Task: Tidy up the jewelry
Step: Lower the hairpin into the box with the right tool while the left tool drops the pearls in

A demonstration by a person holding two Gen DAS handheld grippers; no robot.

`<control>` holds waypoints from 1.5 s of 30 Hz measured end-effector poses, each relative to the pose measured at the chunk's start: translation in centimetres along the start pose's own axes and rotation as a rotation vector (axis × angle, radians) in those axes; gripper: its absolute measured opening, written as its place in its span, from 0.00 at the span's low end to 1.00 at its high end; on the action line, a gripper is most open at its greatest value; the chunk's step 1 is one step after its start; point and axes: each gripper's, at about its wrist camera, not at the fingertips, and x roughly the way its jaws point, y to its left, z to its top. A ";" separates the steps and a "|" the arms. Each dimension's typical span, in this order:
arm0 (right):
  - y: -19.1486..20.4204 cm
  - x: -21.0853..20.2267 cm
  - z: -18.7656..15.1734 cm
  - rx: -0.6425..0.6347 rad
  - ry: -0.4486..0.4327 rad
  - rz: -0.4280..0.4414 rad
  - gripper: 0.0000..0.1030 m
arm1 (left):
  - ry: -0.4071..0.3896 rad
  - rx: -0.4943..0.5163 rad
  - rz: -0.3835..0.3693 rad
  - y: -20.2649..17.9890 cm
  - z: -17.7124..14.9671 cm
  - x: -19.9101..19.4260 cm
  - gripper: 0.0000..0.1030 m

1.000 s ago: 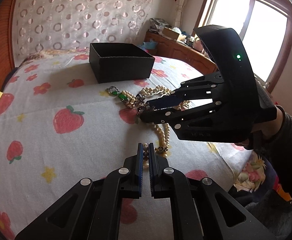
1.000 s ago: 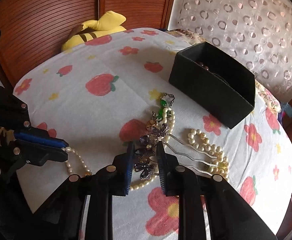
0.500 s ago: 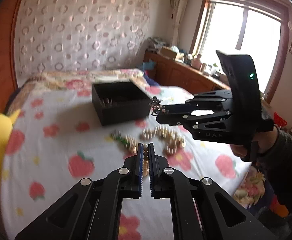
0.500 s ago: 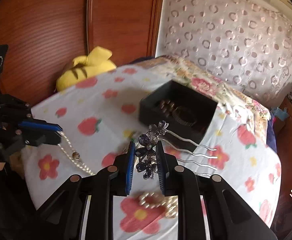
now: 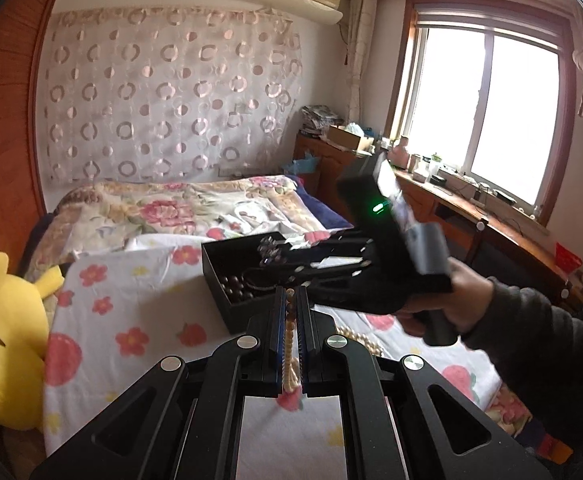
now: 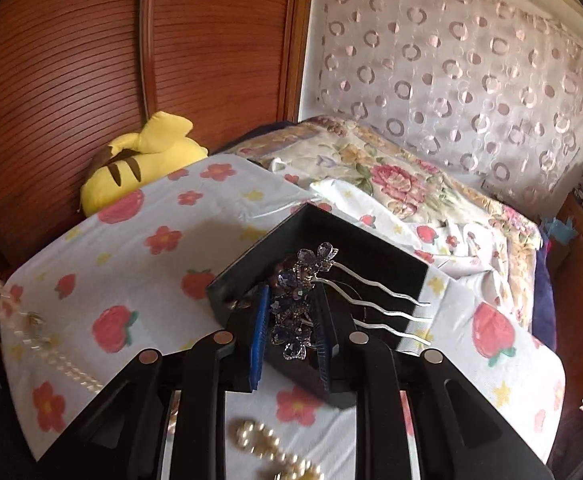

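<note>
Left tool (image 5: 290,322) clamped tight on a pearl necklace (image 5: 289,344), strand hanging down between the fingers above the bed (image 5: 139,296). Right tool (image 6: 291,328) narrowed onto the jewelled head of a flower hair comb (image 6: 297,300), silver prongs sticking out to the right, held over the open black box (image 6: 371,256). Same tool seen from the left wrist camera, gripped by a hand (image 5: 447,304) in a dark sleeve (image 5: 539,344), tips above the box's far side. Dark beads (image 5: 239,286) lying inside the box. More pearls (image 6: 275,454) loose on the strawberry-print sheet near the box. Yellow plush toy (image 6: 139,160) against the wooden headboard (image 6: 91,60).
</note>
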 end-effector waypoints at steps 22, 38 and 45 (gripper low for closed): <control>-3.5 -2.3 -0.4 0.108 -0.028 -0.012 0.24 | -0.072 0.060 0.078 0.5 11.0 1.7 0.04; -4.1 -4.6 -2.3 0.118 -0.056 -0.017 0.24 | 0.066 -0.014 0.119 3.3 10.8 10.6 0.04; -3.4 -4.5 -5.4 0.135 -0.025 -0.017 0.24 | 0.176 -0.041 0.119 4.1 4.4 13.6 0.10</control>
